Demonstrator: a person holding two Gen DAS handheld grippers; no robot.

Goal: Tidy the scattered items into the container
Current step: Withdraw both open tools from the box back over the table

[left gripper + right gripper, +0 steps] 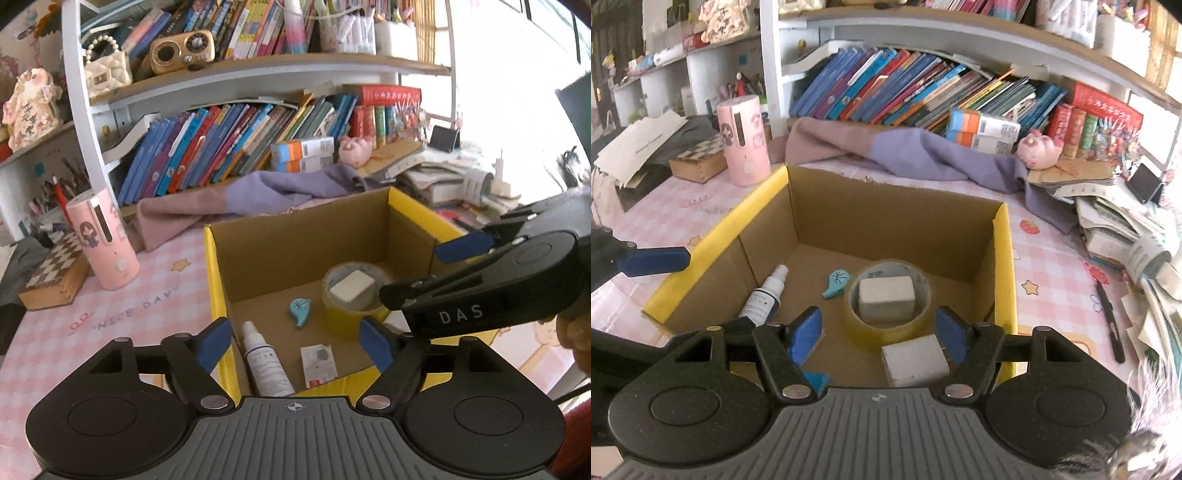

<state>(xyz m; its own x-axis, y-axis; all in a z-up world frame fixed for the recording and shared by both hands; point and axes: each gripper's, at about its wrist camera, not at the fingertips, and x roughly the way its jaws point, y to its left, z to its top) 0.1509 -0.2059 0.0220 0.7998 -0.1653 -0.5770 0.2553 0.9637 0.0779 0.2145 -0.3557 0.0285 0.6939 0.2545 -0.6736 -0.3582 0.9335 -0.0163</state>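
Observation:
A cardboard box with a yellow rim [212, 280] [716, 236] stands on the pink checked tablecloth. Inside lie a white spray bottle [264, 362] [764, 299], a small blue clip [301, 312] [836, 282], a yellow tape roll [343, 321] [886, 332] with a white block [352, 286] [886, 299] in its hole, a small printed packet [318, 363] and a second white block [914, 360]. My left gripper [295, 345] hovers open over the box's near edge with nothing between its pads. My right gripper [879, 338] [480, 288] is open above the box, the second block lying below beside its right finger.
A pink cylinder [105, 243] [744, 140] and a chequered wooden box [55, 273] stand left of the box. A purple cloth [258, 195] lies behind it, under shelves of books. Stacked papers and books [1126, 229] and a black pen [1110, 321] lie to the right.

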